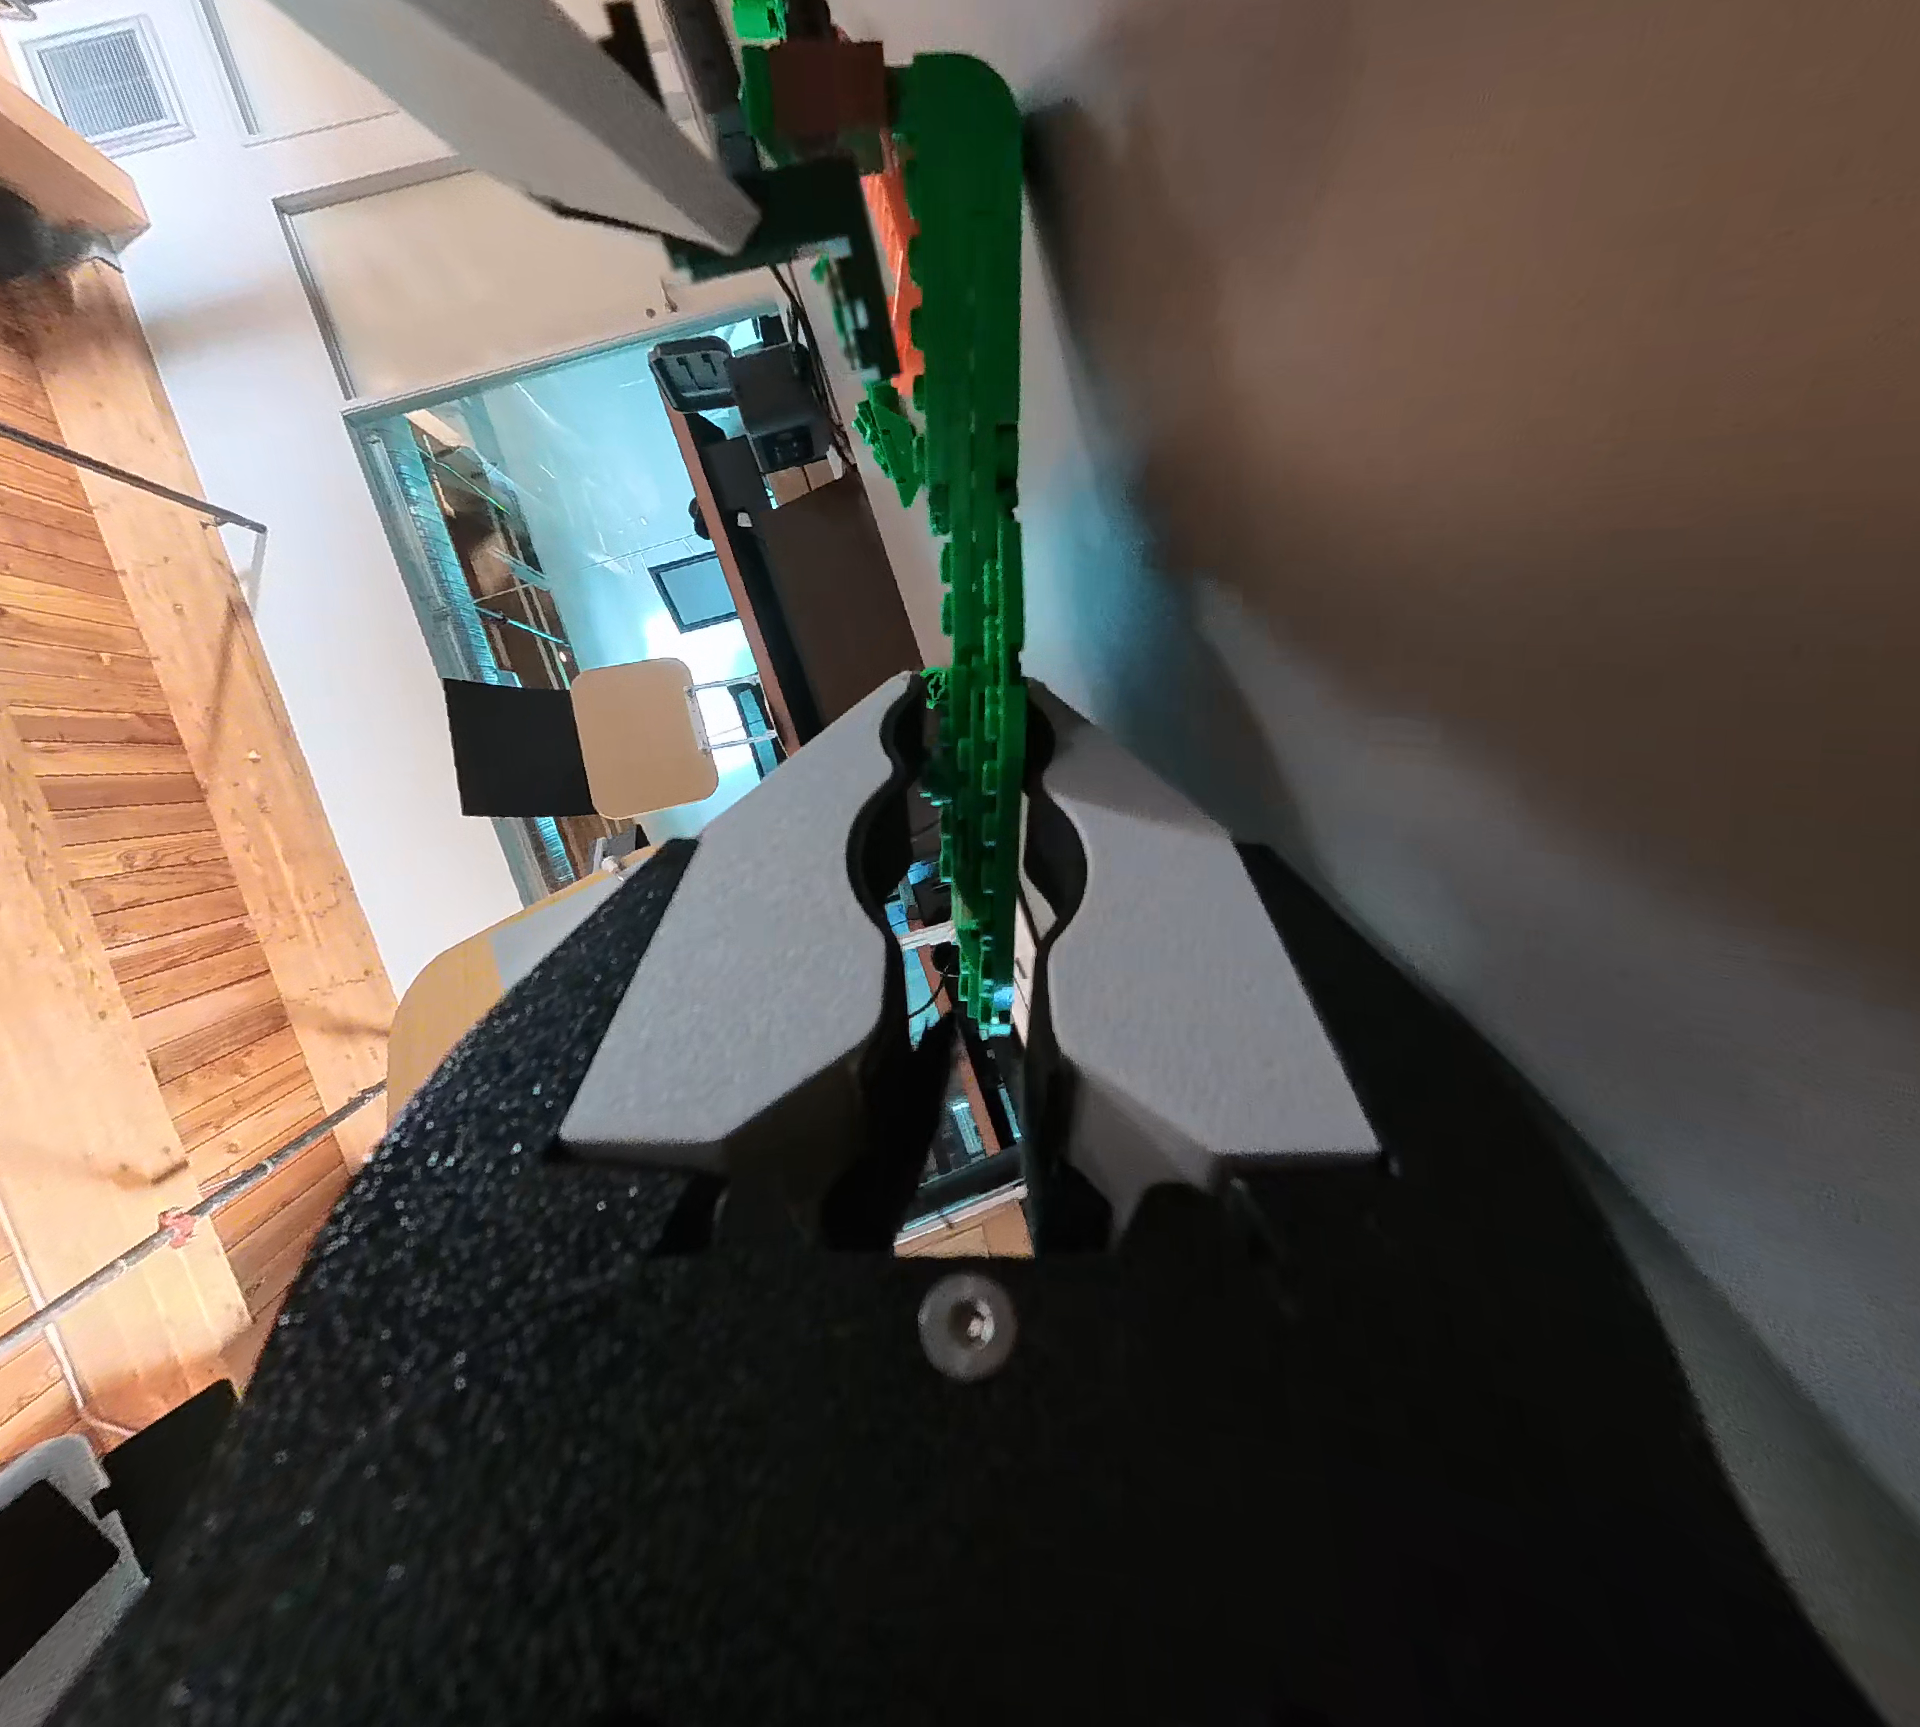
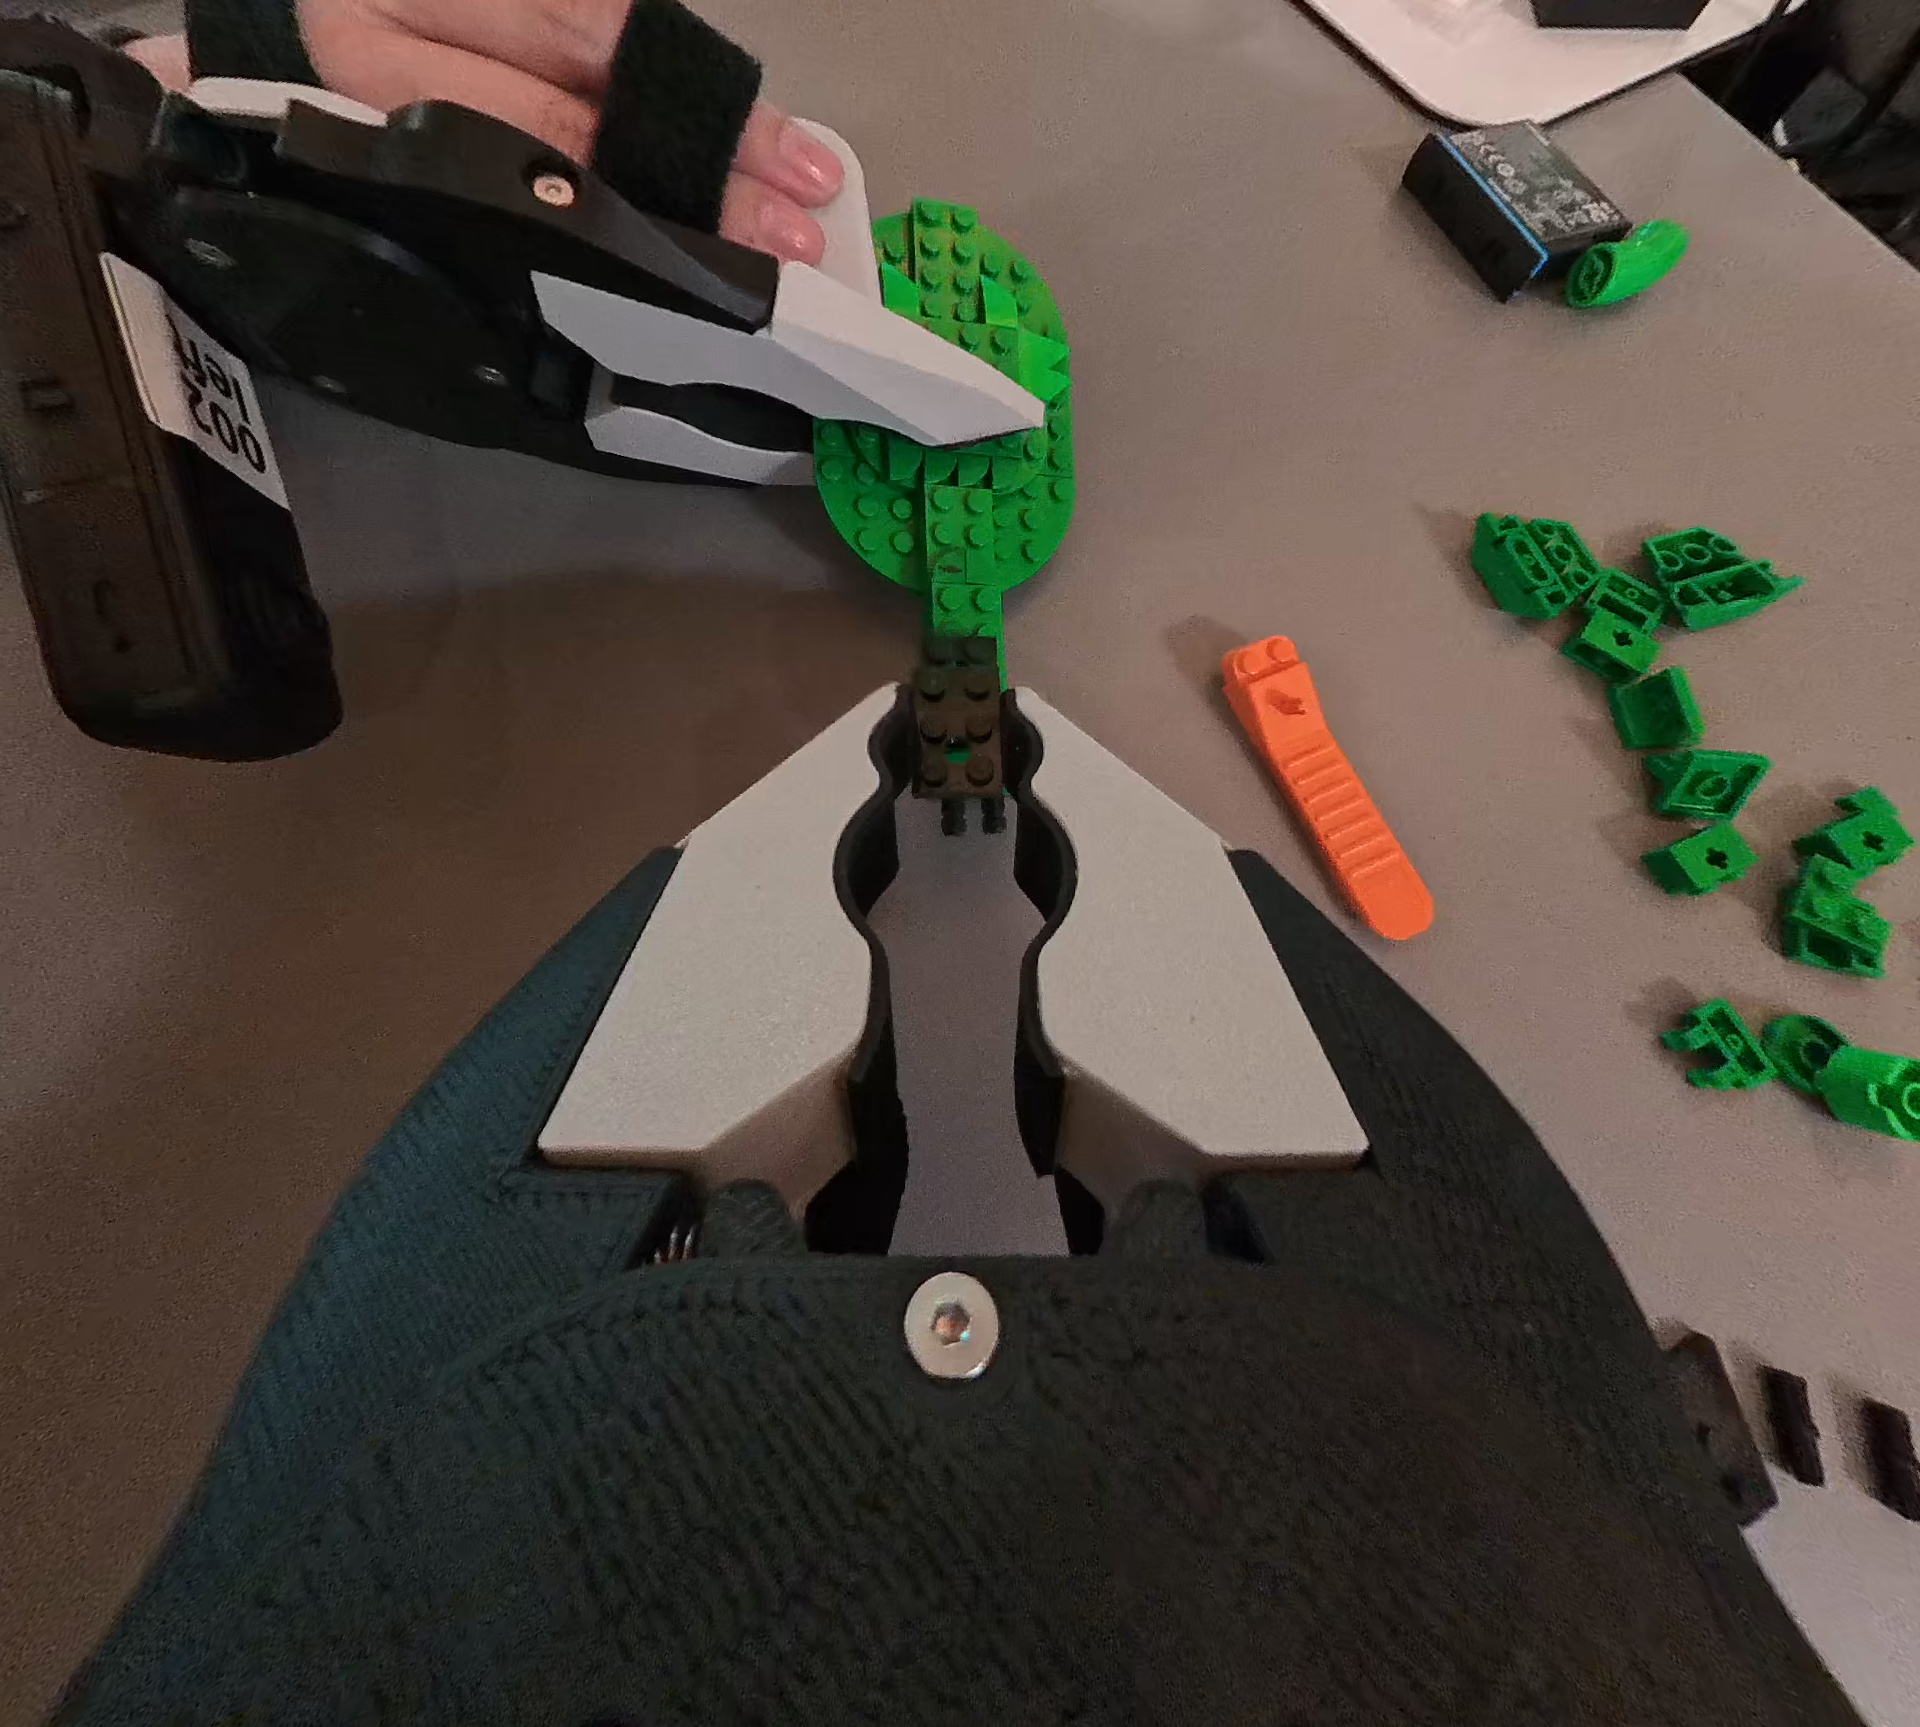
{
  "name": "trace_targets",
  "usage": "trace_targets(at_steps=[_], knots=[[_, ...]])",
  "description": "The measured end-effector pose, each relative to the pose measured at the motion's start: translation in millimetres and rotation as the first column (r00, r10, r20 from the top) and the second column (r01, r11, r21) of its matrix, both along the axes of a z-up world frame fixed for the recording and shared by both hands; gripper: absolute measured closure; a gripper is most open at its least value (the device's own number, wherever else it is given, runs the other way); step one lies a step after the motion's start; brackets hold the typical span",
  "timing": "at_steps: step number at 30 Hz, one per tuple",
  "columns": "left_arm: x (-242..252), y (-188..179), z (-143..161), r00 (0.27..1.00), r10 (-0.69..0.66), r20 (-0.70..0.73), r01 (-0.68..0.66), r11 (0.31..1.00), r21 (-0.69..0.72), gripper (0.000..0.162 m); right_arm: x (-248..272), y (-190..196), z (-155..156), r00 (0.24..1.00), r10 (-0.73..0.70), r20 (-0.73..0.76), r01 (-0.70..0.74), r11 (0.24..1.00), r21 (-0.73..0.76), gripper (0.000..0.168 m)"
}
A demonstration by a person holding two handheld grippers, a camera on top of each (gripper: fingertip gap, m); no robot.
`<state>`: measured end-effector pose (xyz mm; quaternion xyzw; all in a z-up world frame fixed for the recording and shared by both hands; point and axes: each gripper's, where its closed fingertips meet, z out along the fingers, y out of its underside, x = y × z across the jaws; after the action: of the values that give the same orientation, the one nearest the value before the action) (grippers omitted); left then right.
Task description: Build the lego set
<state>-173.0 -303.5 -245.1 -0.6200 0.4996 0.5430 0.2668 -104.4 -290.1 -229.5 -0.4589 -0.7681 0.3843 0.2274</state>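
A green leaf-shaped Lego build (image 2: 977,524) sits low over the grey table (image 2: 1195,243). A dark brown stem piece (image 2: 956,742) joins its near end. My right gripper (image 2: 958,701) is shut on that stem piece. My left gripper's white fingers (image 2: 883,358), held by a hand, clamp the leaf's left edge from the left. In the left wrist view the leaf (image 1: 977,327) is edge-on and my left gripper (image 1: 971,690) is shut on its near end. A grey finger of the right gripper (image 1: 468,36) reaches the stem end (image 1: 821,88) at the far end.
An orange brick separator (image 2: 1325,789) lies right of the right gripper. Several loose green bricks (image 2: 1683,669) are scattered at the right. A black box (image 2: 1512,207) with a green curved piece (image 2: 1626,275) and a white tray (image 2: 1455,46) lie at the far right. The orange brick separator (image 2: 1325,789) sits 8 centimeters or so from the ends of my right fingers.
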Motion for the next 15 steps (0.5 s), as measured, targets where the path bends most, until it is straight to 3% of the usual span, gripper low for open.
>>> trace_targets(at_steps=[15], knots=[[-1.0,-1.0,-0.3,1.000,0.006,-0.007,-0.006,1.000,-0.007,0.149,0.3,1.2,-7.5,0.999,-0.028,0.045,0.030,0.999,-0.034,0.153]])
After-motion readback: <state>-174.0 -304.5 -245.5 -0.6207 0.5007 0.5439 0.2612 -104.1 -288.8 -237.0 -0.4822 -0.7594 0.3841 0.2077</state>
